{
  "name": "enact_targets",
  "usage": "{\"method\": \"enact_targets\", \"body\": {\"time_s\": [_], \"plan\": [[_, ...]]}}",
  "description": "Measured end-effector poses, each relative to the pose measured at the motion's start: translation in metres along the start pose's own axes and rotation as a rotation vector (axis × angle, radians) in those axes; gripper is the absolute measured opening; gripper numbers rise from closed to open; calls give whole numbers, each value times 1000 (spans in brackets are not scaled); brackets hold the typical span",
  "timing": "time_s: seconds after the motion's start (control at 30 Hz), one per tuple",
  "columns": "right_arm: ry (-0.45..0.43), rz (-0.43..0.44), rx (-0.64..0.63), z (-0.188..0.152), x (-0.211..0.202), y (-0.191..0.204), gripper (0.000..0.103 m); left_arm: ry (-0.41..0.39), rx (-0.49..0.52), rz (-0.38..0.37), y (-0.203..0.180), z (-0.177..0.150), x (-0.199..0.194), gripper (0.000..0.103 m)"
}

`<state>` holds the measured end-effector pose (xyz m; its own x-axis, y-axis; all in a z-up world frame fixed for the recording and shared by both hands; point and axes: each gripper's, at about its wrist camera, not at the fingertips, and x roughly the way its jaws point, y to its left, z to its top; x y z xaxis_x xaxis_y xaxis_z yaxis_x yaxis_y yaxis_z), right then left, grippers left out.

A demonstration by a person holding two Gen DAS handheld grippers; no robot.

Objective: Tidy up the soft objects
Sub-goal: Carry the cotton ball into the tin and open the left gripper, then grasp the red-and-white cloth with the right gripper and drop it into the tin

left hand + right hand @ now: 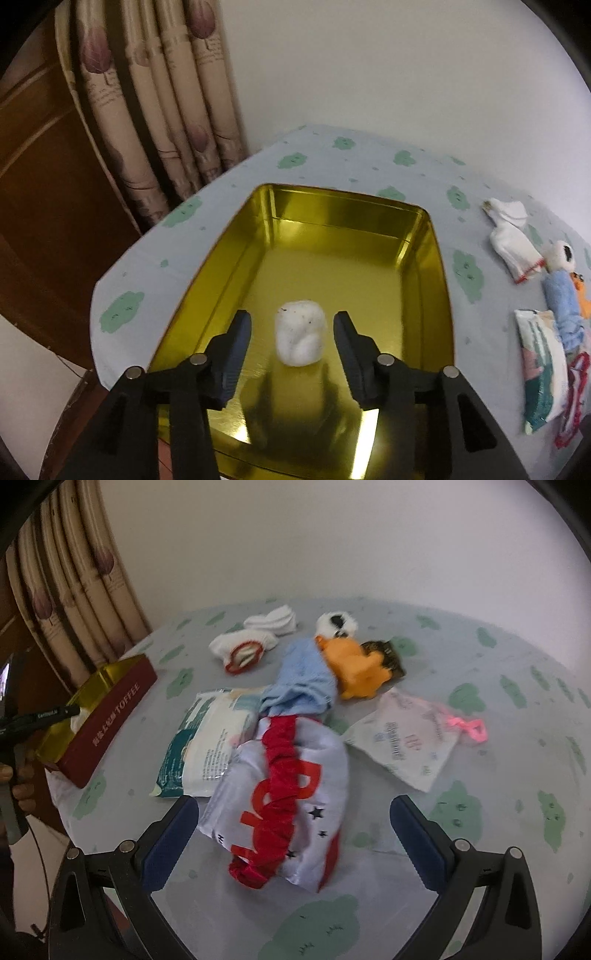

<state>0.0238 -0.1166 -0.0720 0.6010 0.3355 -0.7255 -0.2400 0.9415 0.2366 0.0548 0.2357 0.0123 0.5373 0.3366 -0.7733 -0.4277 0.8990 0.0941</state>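
Note:
A white fluffy ball (300,334) lies on the floor of the gold tin (437,266). My left gripper (292,318) stands open around the ball, one finger on either side with a gap to each. In the right wrist view my right gripper (292,805) is open just above a white satin cloth with a red elastic band (284,786). Behind that cloth lie a blue cloth (303,679), an orange plush toy (354,668), a panda plush (336,624) and white socks (240,650). The tin (110,716) sits at the left, with the left gripper's tip (55,712) over it.
A wipes packet (207,746) and a white pouch with a pink ribbon (402,738) lie on the cloud-print tablecloth (480,812). A curtain (155,110) and a brown door (37,184) stand beyond the table's left edge. A hand (18,786) holds the left gripper.

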Motion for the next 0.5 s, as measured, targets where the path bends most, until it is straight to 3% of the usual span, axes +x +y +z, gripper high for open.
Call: {"method": "enact_targets", "body": {"time_s": [0.03,0.2,0.27,0.33,0.4,0.43,0.5], "plan": [[13,-3,-2,1,4,1,103,-5,7,18,0,0,0,60],[108,29,25,4,27,1,103,-45,3,-20,4,4,-13,62],[151,47,51,5,37,-1,103,-37,-22,-108,10,7,-15,62],[186,50,84,3,46,-5,103,-15,-46,-272,18,9,-16,62],[178,64,98,3,45,-7,102,1,-59,-317,23,11,-16,62],[182,64,96,3,46,-8,100,3,-56,-321,25,12,-17,62],[178,59,81,3,44,-8,78,2,-38,-296,27,13,-19,62]]}}
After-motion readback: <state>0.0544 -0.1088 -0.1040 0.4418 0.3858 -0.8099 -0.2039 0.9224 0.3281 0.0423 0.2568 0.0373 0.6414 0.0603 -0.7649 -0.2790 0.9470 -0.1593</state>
